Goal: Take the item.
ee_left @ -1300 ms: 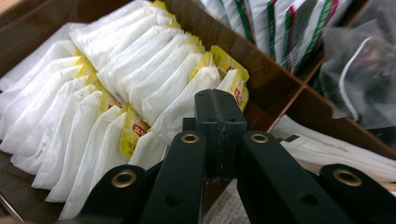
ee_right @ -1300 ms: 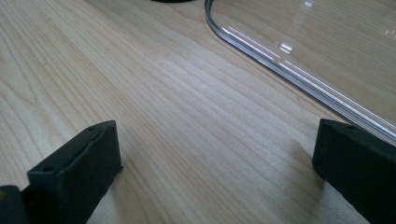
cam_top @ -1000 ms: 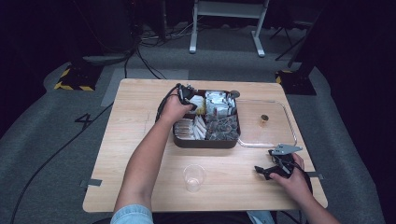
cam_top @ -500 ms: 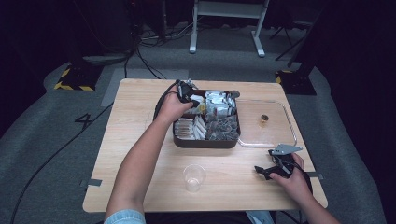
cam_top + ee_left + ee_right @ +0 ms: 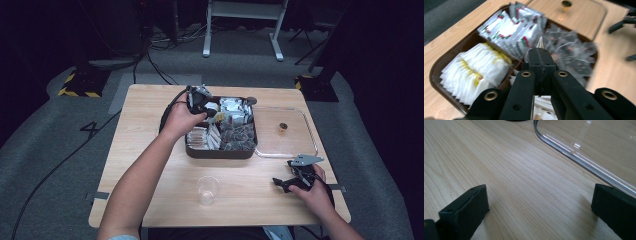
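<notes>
Now the left gripper (image 5: 540, 53), its fingers closed on a thin white packet edge over the middle of the dark compartment tray (image 5: 220, 152) at 12 o'clock on the table (image 5: 150, 165), should probably lift straight up, while the right gripper (image 5: 292, 181) rests wide open and empty at 4 o'clock.

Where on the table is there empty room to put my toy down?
Bare wood lies left of the dark brown sachet tray and around the clear plastic cup. It is crowded where the tray meets the clear flat lid, and by the right gripper.
</notes>
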A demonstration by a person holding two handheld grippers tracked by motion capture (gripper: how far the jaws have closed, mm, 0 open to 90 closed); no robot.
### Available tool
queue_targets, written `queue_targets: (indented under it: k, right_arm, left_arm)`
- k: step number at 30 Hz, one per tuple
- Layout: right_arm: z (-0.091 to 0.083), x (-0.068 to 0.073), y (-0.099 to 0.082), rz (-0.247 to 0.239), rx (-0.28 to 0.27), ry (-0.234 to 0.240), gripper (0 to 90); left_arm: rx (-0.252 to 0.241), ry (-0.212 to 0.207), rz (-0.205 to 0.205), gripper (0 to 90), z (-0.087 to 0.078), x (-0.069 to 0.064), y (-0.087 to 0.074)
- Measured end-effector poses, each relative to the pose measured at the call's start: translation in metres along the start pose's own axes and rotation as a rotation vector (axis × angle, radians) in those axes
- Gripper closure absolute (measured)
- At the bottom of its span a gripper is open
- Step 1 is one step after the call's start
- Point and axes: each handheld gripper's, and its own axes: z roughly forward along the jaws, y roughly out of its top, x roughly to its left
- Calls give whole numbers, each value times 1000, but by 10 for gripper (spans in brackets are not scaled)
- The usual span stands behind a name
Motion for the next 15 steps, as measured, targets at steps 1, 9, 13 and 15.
queue_targets:
  k: [1,9,13,15]
  right_arm:
    - [0,0,0,0,0,0,11]
    - [0,0,0,0,0,0,11]
    - [0,0,0,0,0,0,11]
    - [0,0,0,0,0,0,10]
  left_arm:
    - [0,0,0,900,0,0,0]
    - [-45,-49,42,900,-26,-31,-5]
    - [-50,-64,48,900,-39,-46,-12]
    - [-46,-64,56,900,-45,-53,-17]
